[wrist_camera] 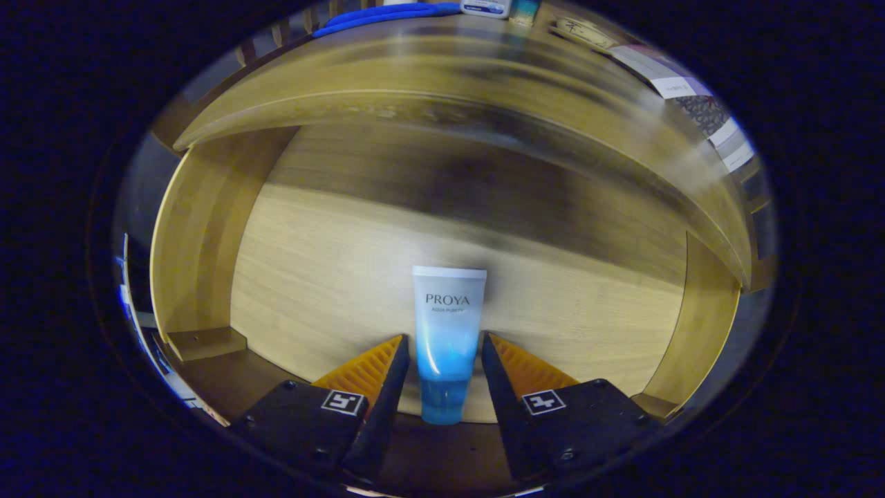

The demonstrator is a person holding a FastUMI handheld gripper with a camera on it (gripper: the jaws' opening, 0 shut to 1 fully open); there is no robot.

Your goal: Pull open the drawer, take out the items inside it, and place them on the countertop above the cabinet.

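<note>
Wooden drawer (207, 228), pulled open, with a pale plank floor. Cosmetic tube (448, 339) lies on that floor, cap end toward the gripper (442, 349), whose fingers flank it closely; actual contact cannot be judged. Countertop (442, 62) above carries a blue cloth (387, 15).

Open wooden drawer (332, 277); white-to-blue tube (446, 339) lies inside on its floor, cap toward the gripper (442, 346), between its spread fingers.
</note>
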